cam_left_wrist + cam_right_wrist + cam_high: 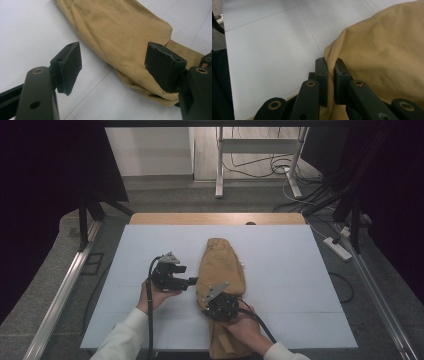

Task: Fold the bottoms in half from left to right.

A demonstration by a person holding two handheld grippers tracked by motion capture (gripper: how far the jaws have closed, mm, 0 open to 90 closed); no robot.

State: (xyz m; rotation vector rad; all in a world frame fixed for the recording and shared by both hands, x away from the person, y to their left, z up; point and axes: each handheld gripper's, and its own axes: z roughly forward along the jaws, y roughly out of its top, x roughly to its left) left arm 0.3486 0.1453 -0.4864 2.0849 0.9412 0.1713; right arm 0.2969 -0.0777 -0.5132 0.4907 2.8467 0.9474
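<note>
The right gripper (331, 65) pinched a thin fold of the tan cloth (220, 265) at its left edge. The left gripper (113, 67) stood open just beside it. A hard pull could have slipped that small fold out.

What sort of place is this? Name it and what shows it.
Probably a lab or recording workspace: a white-covered table holding only a tan garment, black curtains at both sides, and loose cables with a power strip on the floor.

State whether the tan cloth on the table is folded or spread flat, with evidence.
Folded: the tan cloth lies as a narrow, doubled-over bundle with rounded layered edges, not opened out across the white table.
</note>
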